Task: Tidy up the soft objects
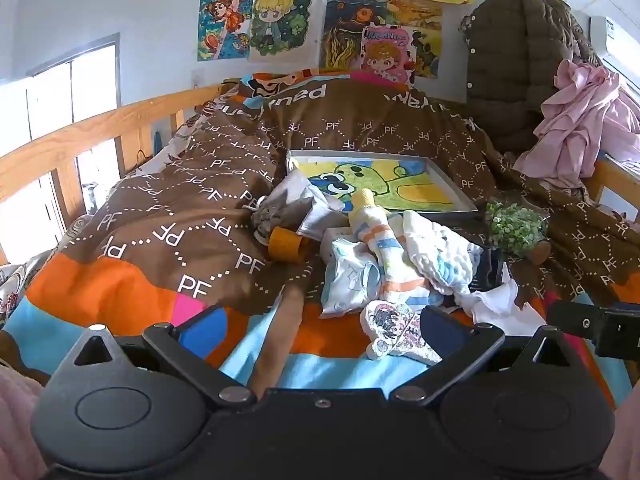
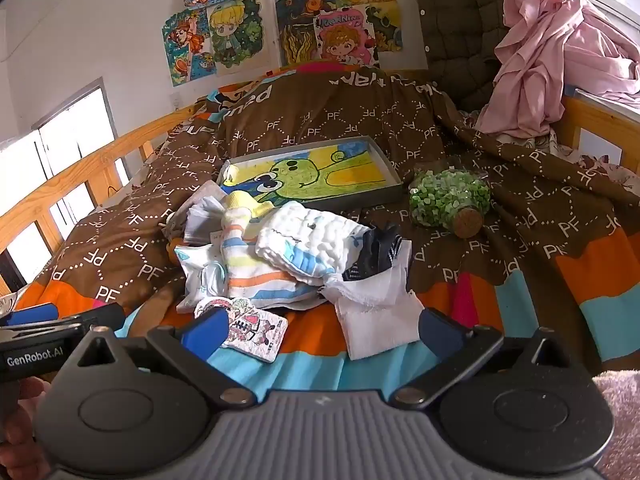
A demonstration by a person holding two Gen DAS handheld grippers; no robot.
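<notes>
We faced a bed spread with a brown and orange quilt [image 2: 320, 128], and on it, in front of a shallow tray [image 2: 394, 184] holding a frog drawing, lay the heap of soft cloths [image 2: 288, 252] we meant to sort. The heap sat near the middle of the quilt, just ahead of both tools. A white quilted towel [image 2: 308, 236] lay on top, touching a striped sock [image 2: 244, 276], with a thin white rag [image 2: 380, 320] trailing toward us. A corked jar of green bits [image 2: 448, 200] lay apart to the right. We judged the cloths light, limp and easy to bunch, so a pinch on a thick fold or free corner would serve best. Our right gripper [image 2: 320, 328] had its tongs spread wide, empty, hovering over the rag's near edge. Our left gripper [image 1: 316, 328] was likewise spread and empty, beside a small printed plush [image 1: 396, 330].
</notes>
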